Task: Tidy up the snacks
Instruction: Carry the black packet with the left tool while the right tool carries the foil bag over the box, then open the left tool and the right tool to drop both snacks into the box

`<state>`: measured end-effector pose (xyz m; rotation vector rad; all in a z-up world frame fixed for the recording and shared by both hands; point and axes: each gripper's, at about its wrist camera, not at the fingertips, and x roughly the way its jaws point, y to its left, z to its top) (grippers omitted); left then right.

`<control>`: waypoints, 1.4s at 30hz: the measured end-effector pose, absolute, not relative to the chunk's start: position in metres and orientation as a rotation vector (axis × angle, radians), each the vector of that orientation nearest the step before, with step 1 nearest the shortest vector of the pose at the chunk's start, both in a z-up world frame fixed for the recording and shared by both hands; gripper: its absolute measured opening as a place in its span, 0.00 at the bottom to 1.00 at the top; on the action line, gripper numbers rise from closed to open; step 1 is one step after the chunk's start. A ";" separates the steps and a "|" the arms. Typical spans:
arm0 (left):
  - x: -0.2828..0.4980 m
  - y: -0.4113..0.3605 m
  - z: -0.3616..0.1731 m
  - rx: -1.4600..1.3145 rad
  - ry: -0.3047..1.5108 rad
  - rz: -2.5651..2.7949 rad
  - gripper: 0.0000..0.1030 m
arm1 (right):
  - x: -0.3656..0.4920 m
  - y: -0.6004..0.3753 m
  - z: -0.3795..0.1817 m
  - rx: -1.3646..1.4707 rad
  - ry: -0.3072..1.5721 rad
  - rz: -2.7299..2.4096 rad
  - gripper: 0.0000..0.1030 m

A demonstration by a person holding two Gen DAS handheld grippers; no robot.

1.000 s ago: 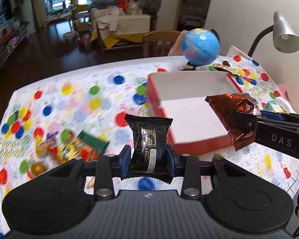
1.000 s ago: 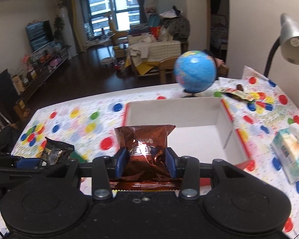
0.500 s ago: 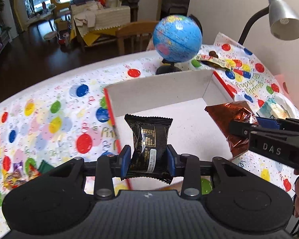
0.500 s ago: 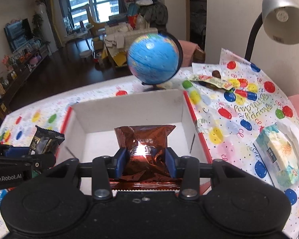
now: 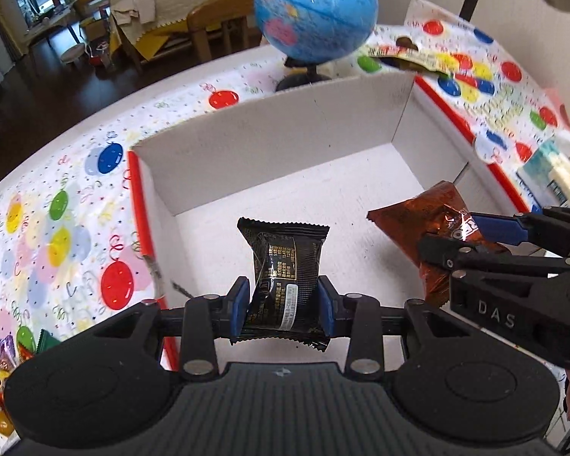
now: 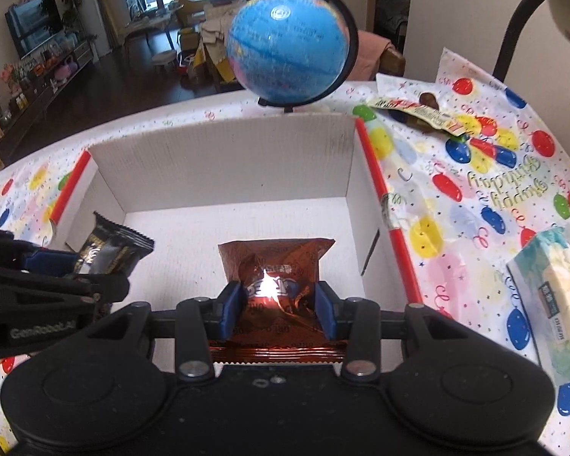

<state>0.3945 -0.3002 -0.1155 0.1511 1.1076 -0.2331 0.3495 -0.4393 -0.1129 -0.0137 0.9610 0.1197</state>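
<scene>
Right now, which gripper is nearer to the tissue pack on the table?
Right. The right gripper, holding the brown snack packet, is over the box's right part, beside the tissue pack. The left gripper, holding the black snack packet, is further left.

Two wrist fisheyes look forward and down at close range into the white cardboard box (image 5: 269,152), left view from its near-left, right view (image 6: 224,167) centred; both share the globe (image 5: 315,11) beyond.

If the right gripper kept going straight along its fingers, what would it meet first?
Probably the white floor of the box, or its far wall; depth is unclear. The right gripper holds the brown snack packet over the box's inside.
</scene>
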 end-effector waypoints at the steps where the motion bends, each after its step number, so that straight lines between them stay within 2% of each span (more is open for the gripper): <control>1: 0.397 -0.302 -0.119 0.158 1.116 -0.231 0.36 | 0.350 -0.439 -0.115 -0.015 0.968 0.124 0.39; 11: 0.407 -0.315 -0.142 0.208 1.181 -0.238 0.36 | 0.356 -0.434 -0.131 -0.058 1.001 0.157 0.41; 17: 0.404 -0.314 -0.138 0.196 1.171 -0.236 0.42 | 0.355 -0.438 -0.130 -0.049 0.993 0.160 0.44; 22: 0.395 -0.309 -0.123 0.158 1.132 -0.240 0.47 | 0.348 -0.441 -0.118 -0.039 0.968 0.159 0.48; 24: 0.390 -0.305 -0.115 0.141 1.111 -0.243 0.52 | 0.344 -0.442 -0.111 -0.039 0.953 0.155 0.50; 35: 0.354 -0.281 -0.068 0.085 1.005 -0.262 0.53 | 0.309 -0.438 -0.066 -0.034 0.857 0.142 0.62; 37: 0.346 -0.275 -0.060 0.079 0.984 -0.262 0.56 | 0.302 -0.435 -0.059 -0.035 0.841 0.141 0.62; 39: 0.339 -0.268 -0.052 0.072 0.964 -0.264 0.62 | 0.296 -0.431 -0.052 -0.033 0.827 0.139 0.63; 42: 0.328 -0.257 -0.042 0.064 0.939 -0.267 0.63 | 0.287 -0.425 -0.041 -0.016 0.804 0.137 0.68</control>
